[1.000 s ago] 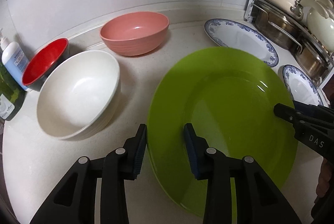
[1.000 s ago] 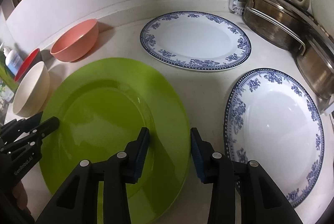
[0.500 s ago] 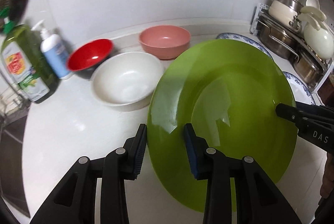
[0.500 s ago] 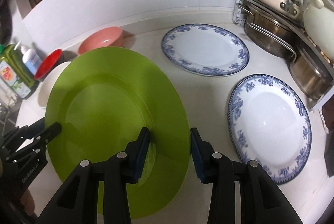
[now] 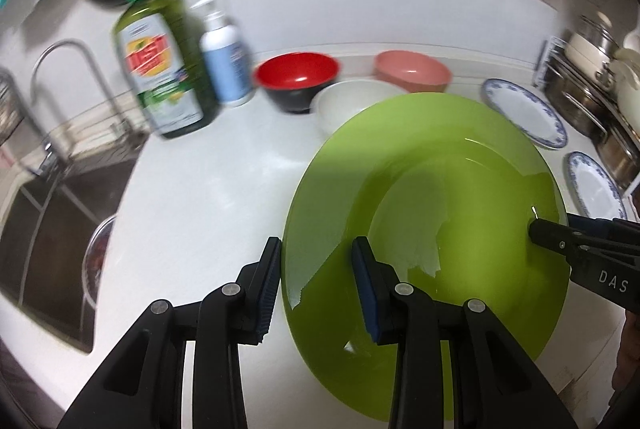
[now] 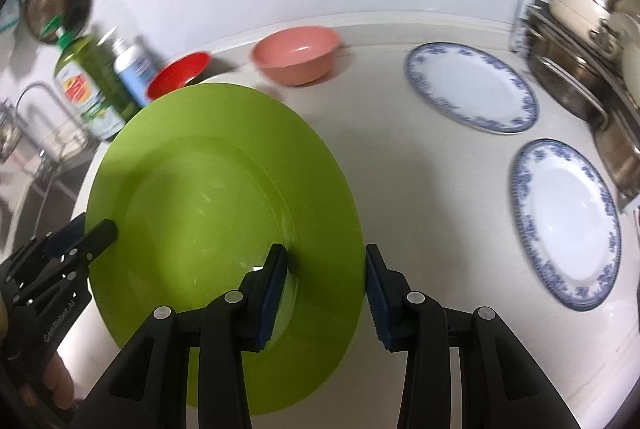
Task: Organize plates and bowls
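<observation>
The green plate [image 5: 432,213] is lifted off the white counter [image 5: 208,189], tilted, and carried between both grippers. The left gripper [image 5: 316,281] grips the plate's left rim, one blue pad [image 5: 366,285] lying on the upper face and the other finger at the rim's edge and underside. The right gripper [image 6: 325,287] clamps the opposite rim in the same way, one pad [image 6: 274,293] on the top face and the other just outside the edge. From the left wrist view the right gripper's black tip reaches in over the plate's right side; from the right wrist view the left gripper sits at the plate's left edge. Beyond the plate on the counter stand a white bowl [image 5: 352,101], a red bowl [image 5: 298,75] to its left and a pink bowl [image 5: 412,71] farther back. Two blue-rimmed plates lie flat to the right, one far [image 6: 472,85] and one near [image 6: 568,221], well apart from the bowls. A green soap bottle [image 5: 160,65] and a white pump bottle [image 5: 224,57] stand at the far left, next to the sink [image 5: 48,229]. Pots [image 6: 576,69] fill a rack on the far right.
</observation>
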A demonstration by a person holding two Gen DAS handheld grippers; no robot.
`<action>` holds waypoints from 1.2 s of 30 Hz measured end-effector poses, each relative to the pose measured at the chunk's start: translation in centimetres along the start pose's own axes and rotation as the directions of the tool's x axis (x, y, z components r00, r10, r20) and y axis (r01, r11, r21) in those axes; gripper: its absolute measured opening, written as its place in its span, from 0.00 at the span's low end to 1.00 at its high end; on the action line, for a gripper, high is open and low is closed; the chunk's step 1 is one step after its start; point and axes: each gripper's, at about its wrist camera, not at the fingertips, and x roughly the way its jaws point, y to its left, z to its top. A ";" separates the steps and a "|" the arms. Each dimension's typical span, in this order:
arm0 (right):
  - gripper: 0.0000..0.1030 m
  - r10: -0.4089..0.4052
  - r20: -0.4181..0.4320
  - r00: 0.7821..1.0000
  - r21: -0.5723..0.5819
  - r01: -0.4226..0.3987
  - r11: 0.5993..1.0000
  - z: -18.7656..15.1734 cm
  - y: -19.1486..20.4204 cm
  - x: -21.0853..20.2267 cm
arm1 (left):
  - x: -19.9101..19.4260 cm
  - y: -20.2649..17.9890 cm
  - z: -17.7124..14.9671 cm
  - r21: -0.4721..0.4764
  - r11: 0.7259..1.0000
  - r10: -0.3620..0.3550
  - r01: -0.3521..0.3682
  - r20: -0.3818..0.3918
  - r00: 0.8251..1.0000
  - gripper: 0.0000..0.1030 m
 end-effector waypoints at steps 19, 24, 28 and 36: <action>0.39 0.111 -0.127 0.986 -0.142 -0.129 0.981 -1.2 11.3 3.9 | 1.2 9.8 -4.5 -0.152 0.979 0.117 -0.133 -0.109 0.987 0.35; 0.39 0.099 -0.164 0.981 -0.152 -0.124 0.981 -1.2 12.8 5.5 | 2.8 10.9 -5.1 -0.165 0.977 0.113 -0.137 -0.143 0.983 0.35; 0.39 0.091 -0.194 0.977 -0.153 -0.122 0.981 -1.5 13.5 6.4 | 3.8 11.6 -5.4 -0.167 0.976 0.110 -0.137 -0.160 0.981 0.35; 0.39 0.075 -0.221 0.972 -0.159 -0.112 0.981 -1.7 14.2 7.6 | 4.7 12.2 -5.8 -0.167 0.976 0.106 -0.137 -0.184 0.977 0.35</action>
